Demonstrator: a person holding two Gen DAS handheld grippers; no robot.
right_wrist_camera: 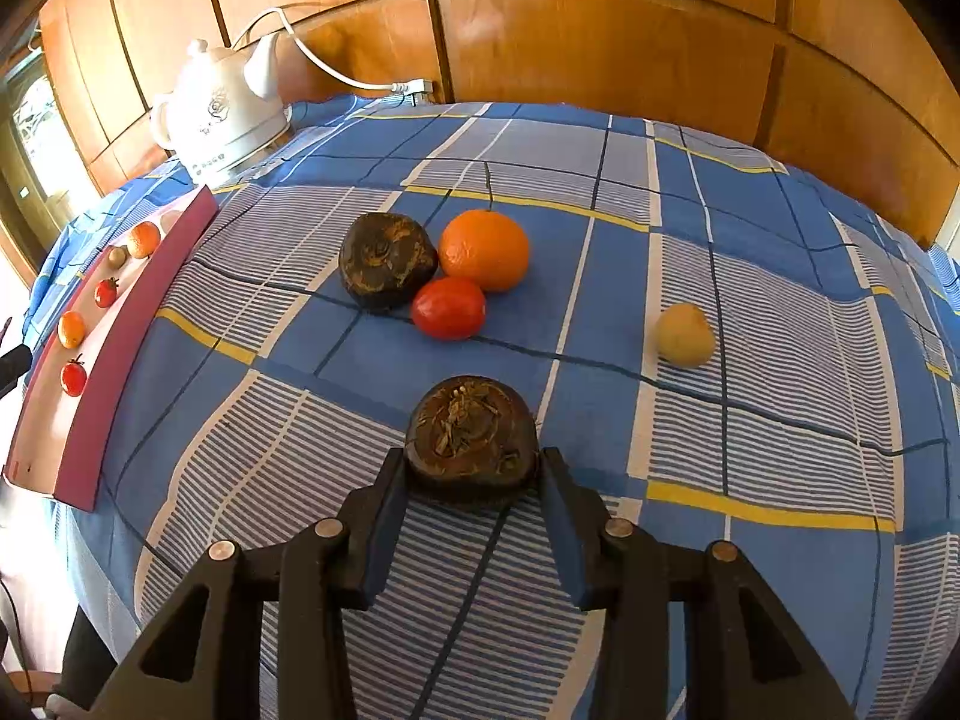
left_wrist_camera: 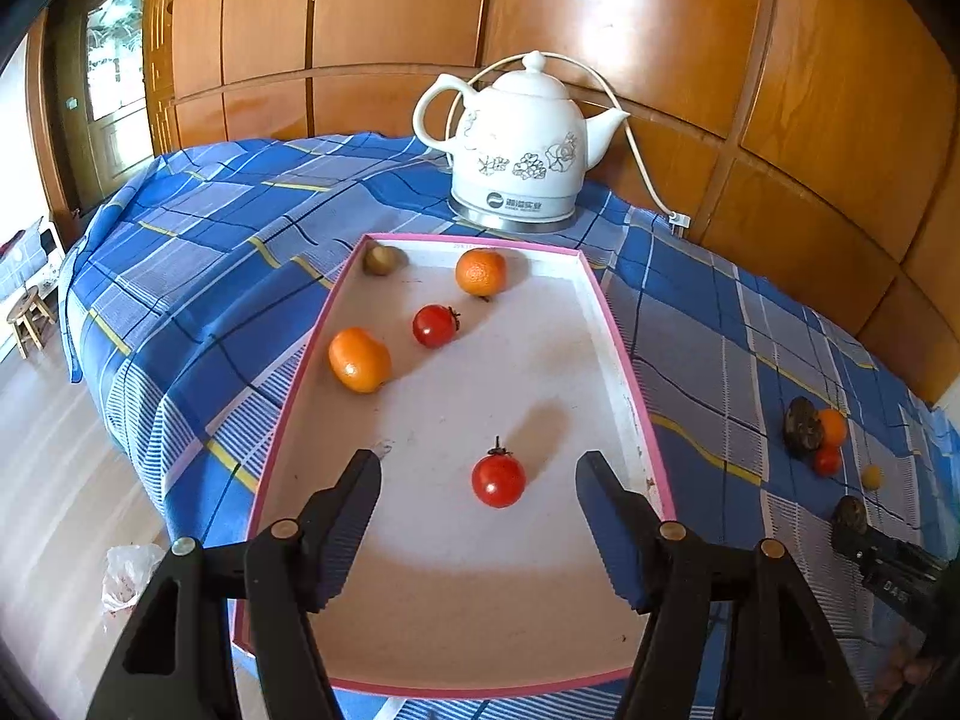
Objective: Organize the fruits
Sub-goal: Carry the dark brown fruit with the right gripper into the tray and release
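Observation:
My left gripper (left_wrist_camera: 478, 468) is open above the pink-rimmed white tray (left_wrist_camera: 624, 360). A red tomato (left_wrist_camera: 498, 479) lies on the tray between its fingertips, untouched. The tray also holds two oranges (left_wrist_camera: 359, 359), another tomato (left_wrist_camera: 434, 325) and a small brown fruit (left_wrist_camera: 380, 260). My right gripper (right_wrist_camera: 474, 468) is shut on a dark brown water chestnut (right_wrist_camera: 471, 432) on the blue plaid cloth. Beyond it lie another water chestnut (right_wrist_camera: 386, 261), an orange (right_wrist_camera: 485, 249), a red tomato (right_wrist_camera: 449, 307) and a small yellowish fruit (right_wrist_camera: 684, 335).
A white ceramic kettle (left_wrist_camera: 519, 147) with a cord stands behind the tray against the wooden wall panels. The tray (right_wrist_camera: 90, 390) lies to the left in the right wrist view. The table edge drops to the floor on the left, where a wooden stool (left_wrist_camera: 27, 315) stands.

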